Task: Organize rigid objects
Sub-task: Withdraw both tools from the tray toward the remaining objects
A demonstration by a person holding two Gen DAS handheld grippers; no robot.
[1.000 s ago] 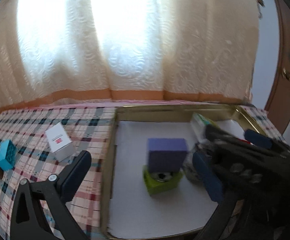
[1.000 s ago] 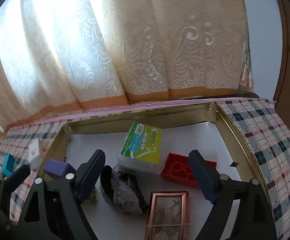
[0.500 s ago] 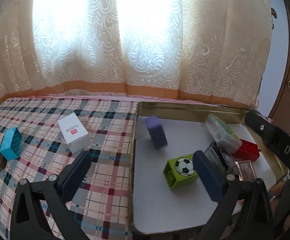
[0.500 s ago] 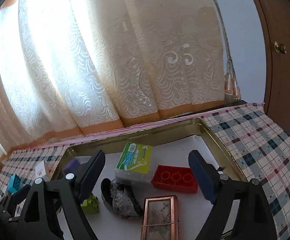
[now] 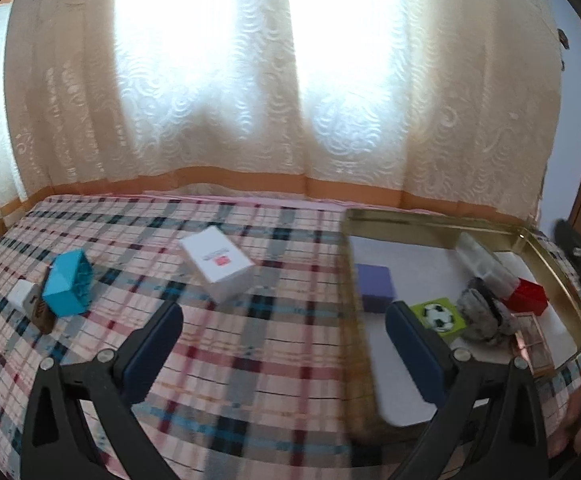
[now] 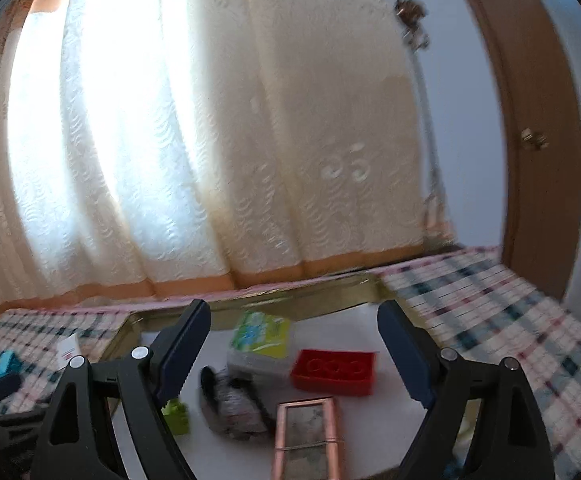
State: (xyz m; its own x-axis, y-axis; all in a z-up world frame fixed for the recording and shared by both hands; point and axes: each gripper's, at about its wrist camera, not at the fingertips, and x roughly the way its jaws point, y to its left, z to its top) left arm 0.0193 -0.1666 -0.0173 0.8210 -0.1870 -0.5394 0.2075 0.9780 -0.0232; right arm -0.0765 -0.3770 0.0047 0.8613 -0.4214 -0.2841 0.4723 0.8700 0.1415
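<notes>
A gold tray (image 5: 558,280) with a white floor holds a purple block (image 5: 375,286), a green block with a football picture (image 5: 439,316), a red brick (image 5: 528,294), a clear box with a green label (image 6: 260,342), a grey bundle (image 6: 236,404) and a copper frame (image 6: 308,436). On the plaid cloth lie a white box (image 5: 218,266), a blue brick (image 5: 68,284) and a small white and brown piece (image 5: 30,304). My left gripper (image 5: 282,344) is open and empty over the cloth. My right gripper (image 6: 294,356) is open and empty above the tray.
Cream curtains (image 5: 250,100) hang behind the table. A wooden door (image 6: 538,128) stands at the right. The plaid cloth (image 5: 250,368) covers the table around the tray (image 6: 302,290).
The purple block left my left gripper and now lies in the tray beside the green block. My left gripper swung left over the cloth. My right gripper rose and tilted up.
</notes>
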